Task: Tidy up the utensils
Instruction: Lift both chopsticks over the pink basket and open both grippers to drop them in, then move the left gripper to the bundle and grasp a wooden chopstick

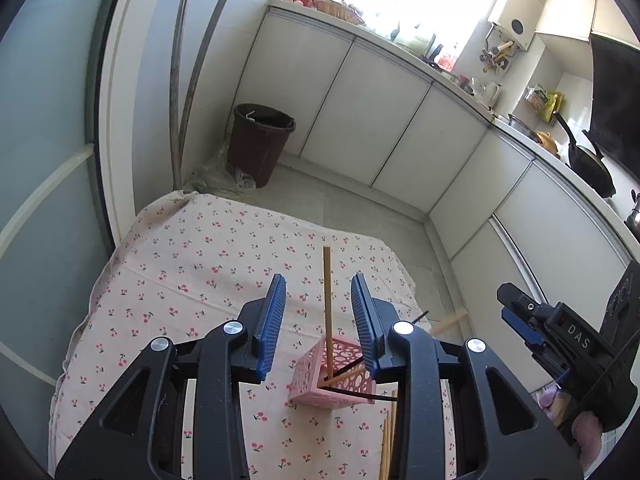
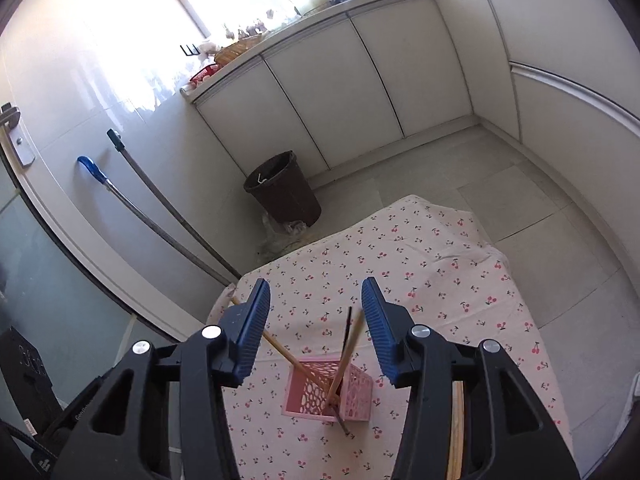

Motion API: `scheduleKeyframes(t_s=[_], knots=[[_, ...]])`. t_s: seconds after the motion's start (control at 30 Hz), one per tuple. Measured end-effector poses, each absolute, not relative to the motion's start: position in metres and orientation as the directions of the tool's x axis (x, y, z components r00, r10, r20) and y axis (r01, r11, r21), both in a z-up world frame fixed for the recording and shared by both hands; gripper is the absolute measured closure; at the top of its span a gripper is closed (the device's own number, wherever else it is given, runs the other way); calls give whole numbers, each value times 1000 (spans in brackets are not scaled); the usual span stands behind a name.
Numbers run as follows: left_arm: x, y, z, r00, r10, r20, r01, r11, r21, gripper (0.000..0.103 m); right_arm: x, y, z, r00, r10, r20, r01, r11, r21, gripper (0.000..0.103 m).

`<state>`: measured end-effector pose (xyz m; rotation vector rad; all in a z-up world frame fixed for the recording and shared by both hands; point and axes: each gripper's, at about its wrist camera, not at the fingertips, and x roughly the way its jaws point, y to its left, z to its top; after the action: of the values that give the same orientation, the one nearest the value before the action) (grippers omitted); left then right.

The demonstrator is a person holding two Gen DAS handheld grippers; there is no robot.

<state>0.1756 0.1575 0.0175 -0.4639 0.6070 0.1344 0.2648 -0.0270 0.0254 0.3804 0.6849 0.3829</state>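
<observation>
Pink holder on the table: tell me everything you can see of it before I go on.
The pink holder is a small square, open-topped box with cut-out round holes in its walls; it looks like plastic. It stands upright on the cherry-print tablecloth, below both open grippers, touched by neither. Inside it lean wooden chopsticks and a dark one, splayed in different directions. More wooden sticks lie on the cloth nearby.

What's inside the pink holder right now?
The pink holder has wooden chopsticks and a black chopstick leaning in it. Its floor, and any shorter items there, are hidden by the lattice walls.
</observation>
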Motion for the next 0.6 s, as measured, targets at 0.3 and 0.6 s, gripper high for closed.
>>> scheduleKeyframes(t_s=[0.3, 0.6], knots=[[168, 113, 9, 801, -8, -598, -196, 941, -275, 51, 213, -37, 33, 796, 273, -541, -200, 961, 189, 37], [155, 70, -8, 783, 8, -622, -162, 968, -192, 32, 184, -60, 12, 799, 147, -582, -154, 987, 39, 30]])
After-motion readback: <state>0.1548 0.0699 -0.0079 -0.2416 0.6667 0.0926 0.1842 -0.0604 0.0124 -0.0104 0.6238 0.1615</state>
